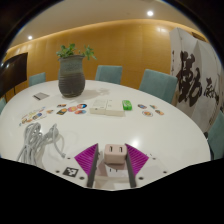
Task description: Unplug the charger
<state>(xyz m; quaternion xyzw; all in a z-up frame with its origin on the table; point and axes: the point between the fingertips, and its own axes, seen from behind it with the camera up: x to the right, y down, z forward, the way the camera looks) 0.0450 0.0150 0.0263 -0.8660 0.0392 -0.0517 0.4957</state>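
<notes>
My gripper (112,160) is shut on a white charger (112,151), which is pressed between the two magenta pads with its two prongs facing forward. A white cable runs down from the charger between the fingers. The white power strip (107,110) lies on the round white table (170,130) well beyond the fingers, apart from the charger. The charger is held above the table's near edge.
A potted plant (71,75) stands at the far left of the table. A coiled grey cable (35,141) lies left of the fingers. Several small cards and coloured discs (72,108) are scattered about. Teal chairs (157,84) ring the table.
</notes>
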